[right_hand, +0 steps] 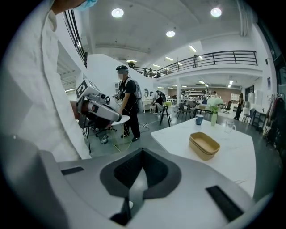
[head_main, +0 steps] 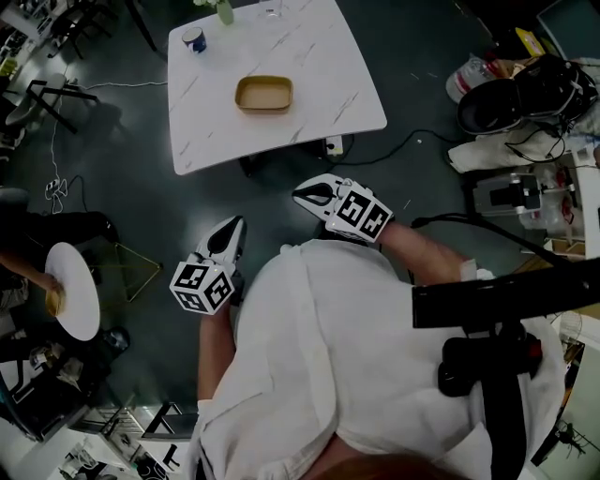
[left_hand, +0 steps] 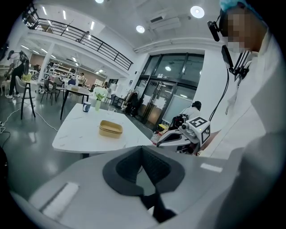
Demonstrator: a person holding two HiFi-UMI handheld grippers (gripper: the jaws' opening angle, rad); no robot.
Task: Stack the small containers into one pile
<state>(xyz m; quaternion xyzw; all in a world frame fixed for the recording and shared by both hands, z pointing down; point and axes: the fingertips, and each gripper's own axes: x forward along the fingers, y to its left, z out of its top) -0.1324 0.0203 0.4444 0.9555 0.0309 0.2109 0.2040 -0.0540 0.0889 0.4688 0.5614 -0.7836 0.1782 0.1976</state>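
Well ahead of both grippers, the tan containers (head_main: 263, 94) sit nested as one pile on the white table (head_main: 319, 56) — well apart from either set of jaws. The left gripper (head_main: 232, 227) and right gripper (head_main: 302, 194) hang close to the person (jaws pressed together, nothing between them).

surface: white marble table (head_main: 328, 56) | on it: nested tan containers (head_main: 263, 94), blue cup (head_main: 194, 38), green vase (head_main: 224, 11)

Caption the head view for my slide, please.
Shut and empty, the left gripper and right gripper hang at the person's waist, short of the white table with the tan containers.
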